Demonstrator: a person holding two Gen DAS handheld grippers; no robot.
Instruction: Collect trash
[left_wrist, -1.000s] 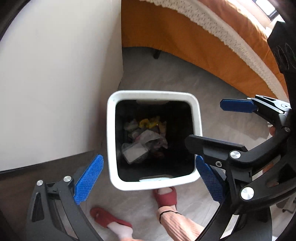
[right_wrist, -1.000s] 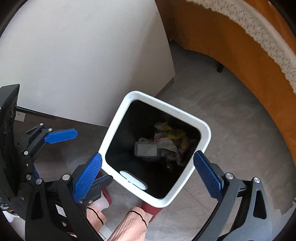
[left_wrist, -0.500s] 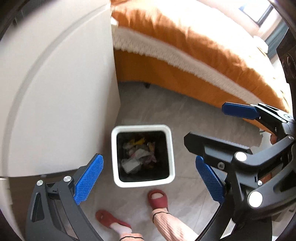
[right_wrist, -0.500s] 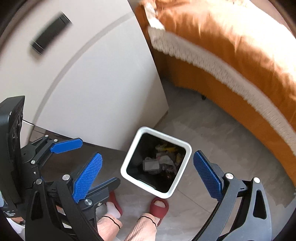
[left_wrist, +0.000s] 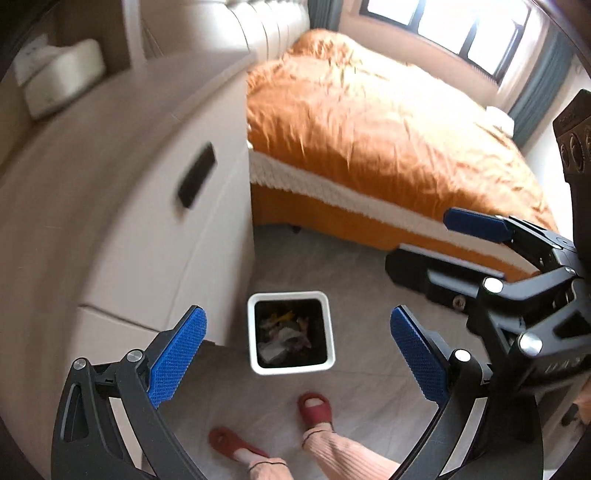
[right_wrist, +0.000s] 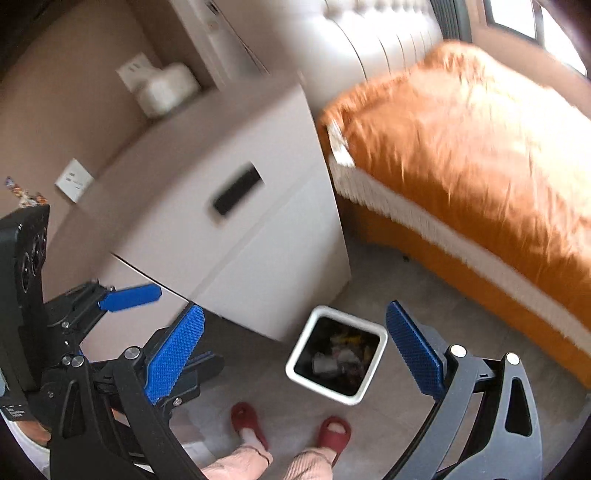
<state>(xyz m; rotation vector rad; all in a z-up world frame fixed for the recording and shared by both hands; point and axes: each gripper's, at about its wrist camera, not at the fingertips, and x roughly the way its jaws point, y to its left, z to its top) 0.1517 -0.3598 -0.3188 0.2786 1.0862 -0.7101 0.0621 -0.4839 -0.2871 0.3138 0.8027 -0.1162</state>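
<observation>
A white square trash bin (left_wrist: 251, 334) with a black inside stands on the grey floor by a white nightstand; it also shows in the right wrist view (right_wrist: 380, 343). Crumpled trash (left_wrist: 284, 334) lies in it, also seen in the right wrist view (right_wrist: 340, 358). My left gripper (left_wrist: 295, 349) is open and empty, high above the bin. My right gripper (right_wrist: 308, 349) is open and empty too, high above the bin. The right gripper shows at the right of the left wrist view (left_wrist: 461, 243), and the left gripper at the left of the right wrist view (right_wrist: 155, 325).
A white nightstand (left_wrist: 155, 206) with a dark handle stands left of the bin. A bed with an orange cover (left_wrist: 388, 125) fills the right. A white box (left_wrist: 59, 81) sits on a shelf at top left. The person's feet in red slippers (left_wrist: 314, 406) stand in front of the bin.
Both grippers have risen far above the bin, which now looks much smaller. The nightstand top and the bed have come into view. Both grippers stay open and empty.
</observation>
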